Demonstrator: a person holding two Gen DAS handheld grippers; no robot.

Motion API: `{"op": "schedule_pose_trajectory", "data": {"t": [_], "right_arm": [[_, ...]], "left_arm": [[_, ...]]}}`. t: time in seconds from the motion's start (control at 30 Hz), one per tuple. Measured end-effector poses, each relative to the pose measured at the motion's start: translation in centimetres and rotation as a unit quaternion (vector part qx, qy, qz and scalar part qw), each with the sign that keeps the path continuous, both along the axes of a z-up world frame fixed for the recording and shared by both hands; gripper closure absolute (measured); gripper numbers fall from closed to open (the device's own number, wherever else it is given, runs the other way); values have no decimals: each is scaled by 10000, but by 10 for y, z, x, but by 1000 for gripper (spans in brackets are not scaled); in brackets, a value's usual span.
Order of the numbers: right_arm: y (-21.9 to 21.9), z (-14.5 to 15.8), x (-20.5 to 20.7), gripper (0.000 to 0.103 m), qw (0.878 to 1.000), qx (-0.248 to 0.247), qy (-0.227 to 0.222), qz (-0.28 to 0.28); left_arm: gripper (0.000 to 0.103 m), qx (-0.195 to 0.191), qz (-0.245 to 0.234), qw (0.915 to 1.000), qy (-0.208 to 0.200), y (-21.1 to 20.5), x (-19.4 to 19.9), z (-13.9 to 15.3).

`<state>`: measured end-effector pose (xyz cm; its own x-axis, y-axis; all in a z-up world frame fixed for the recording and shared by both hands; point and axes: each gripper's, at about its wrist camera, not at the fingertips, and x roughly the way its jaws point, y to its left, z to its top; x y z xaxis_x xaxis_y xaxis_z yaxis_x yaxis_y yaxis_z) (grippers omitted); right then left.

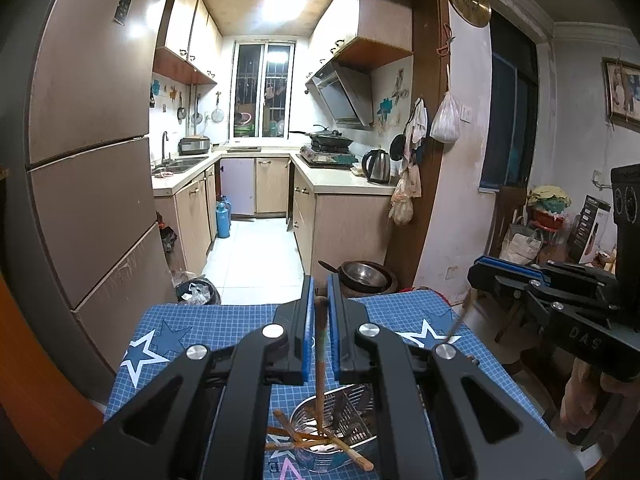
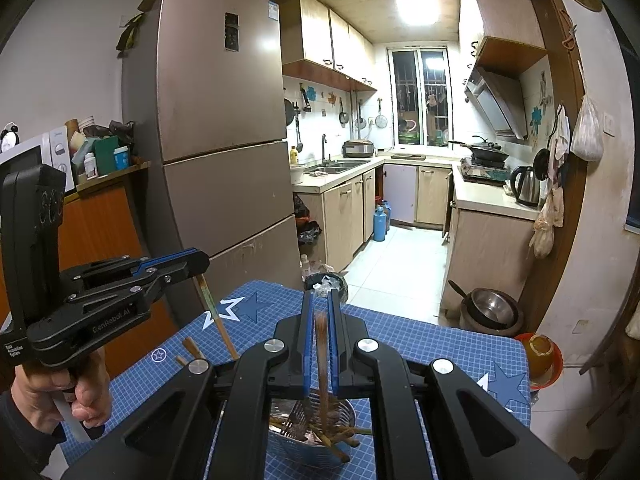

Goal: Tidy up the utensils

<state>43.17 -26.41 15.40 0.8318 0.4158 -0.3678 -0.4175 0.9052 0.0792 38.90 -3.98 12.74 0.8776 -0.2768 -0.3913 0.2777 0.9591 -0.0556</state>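
left tongs [image 1: 320, 304] nipping brown chopstick [image 1: 320, 360], right tongs [image 2: 320, 308] pinching blurred chopstick [image 2: 322, 360], steel basket [image 1: 352, 404]

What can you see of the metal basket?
The basket is a round, shiny steel utensil drainer with slotted walls and an inner divider. It stands upright on the blue star-patterned cloth, right below both grippers. Several wooden chopsticks lie loose in it, some poking over the rim. The left gripper and right gripper each hold a chopstick angled down into it. Its base is hidden by the gripper bodies.
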Motion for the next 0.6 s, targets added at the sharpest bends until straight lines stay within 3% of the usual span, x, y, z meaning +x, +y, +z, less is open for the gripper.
{"op": "schedule_pose_trajectory", "data": {"t": [0.13,0.2,0.27,0.4,0.57,0.6], "right_arm": [[0,-1,0,91,10000,-17,-20,0],[-1,-1,-3,81,10000,-19,-64,-20],[-3,-1,-6,78,10000,-7,-85,-29],[-7,0,-17,66,9998,49,-180,-69],[-11,4,-49,54,9988,50,-461,-151],[-12,5,-62,47,9980,20,-595,-191]], "left_arm": [[97,99,-4,10000,6,-4,-2,-4],[97,159,22,9999,-24,-6,-5,-5],[95,149,20,9999,-27,-6,-7,-3],[81,80,89,9998,-129,-2,-16,1],[79,19,153,9990,-408,3,-51,13],[73,7,197,9985,-519,6,-66,14]]}}
